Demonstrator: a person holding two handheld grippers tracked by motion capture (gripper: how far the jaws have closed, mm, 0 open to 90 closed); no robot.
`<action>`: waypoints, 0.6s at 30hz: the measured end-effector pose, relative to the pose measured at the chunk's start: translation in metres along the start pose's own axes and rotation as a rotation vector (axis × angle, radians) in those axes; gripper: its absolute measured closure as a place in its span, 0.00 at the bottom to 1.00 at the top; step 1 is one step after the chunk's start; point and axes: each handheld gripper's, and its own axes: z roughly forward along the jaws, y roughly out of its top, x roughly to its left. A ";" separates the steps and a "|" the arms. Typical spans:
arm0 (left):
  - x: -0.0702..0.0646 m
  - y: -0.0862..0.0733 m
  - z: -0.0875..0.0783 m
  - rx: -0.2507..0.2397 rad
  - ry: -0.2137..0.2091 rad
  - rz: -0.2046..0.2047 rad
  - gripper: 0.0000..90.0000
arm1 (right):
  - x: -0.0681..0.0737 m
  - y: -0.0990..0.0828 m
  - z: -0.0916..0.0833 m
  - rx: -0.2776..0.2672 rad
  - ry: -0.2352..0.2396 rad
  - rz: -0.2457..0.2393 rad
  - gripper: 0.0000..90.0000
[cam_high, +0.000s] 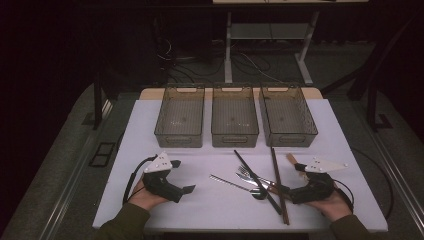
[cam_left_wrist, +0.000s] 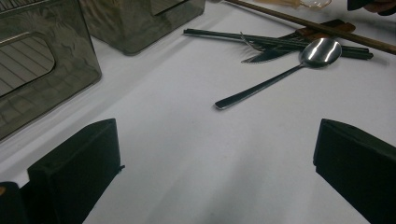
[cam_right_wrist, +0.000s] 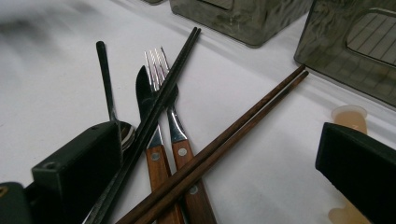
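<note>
White table (cam_high: 330, 130): the largest item, a plain sheet-covered top; I find no writing or brand mark on it.

Three smoky clear bins (cam_high: 234, 120): side by side along the far half of the table, cut-out handles at the ends. No labels legible.

My left tongs (cam_high: 186, 190): held in my left hand at the near left of the table, well apart from the cutlery. In the left gripper view the two black jaws stand wide apart over bare white surface, released, nothing between them.

My right tongs (cam_right_wrist: 219, 163): held in my right hand at the near right, just at the cutlery pile. Jaws spread wide, released; the handles of the pile lie between them, but the pads press on nothing.

Brown chopsticks (cam_right_wrist: 243, 135): a pair, lying across the wooden handles, running towards the right-hand bin.

Black chopsticks (cam_right_wrist: 159, 102): a pair, crossing over the knife and fork.

Fork (cam_right_wrist: 163, 88) and knife (cam_right_wrist: 144, 98): side by side, riveted wooden handles. No maker's stamp readable.

Steel spoon (cam_left_wrist: 299, 65): bowl touching the pile, handle pointing towards my left tongs.

Pale small piece (cam_right_wrist: 348, 116): beside my right jaw; I cannot tell what it is.
</note>
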 end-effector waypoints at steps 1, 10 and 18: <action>0.000 0.000 0.000 -0.001 0.000 0.000 0.00 | 0.000 0.000 0.000 0.000 0.000 0.000 0.00; 0.001 0.000 -0.001 -0.003 0.005 -0.017 0.00 | -0.001 0.002 -0.001 0.019 -0.020 0.005 0.00; 0.000 0.001 0.000 -0.014 -0.004 -0.021 0.00 | -0.001 0.004 -0.001 0.022 -0.030 0.013 0.00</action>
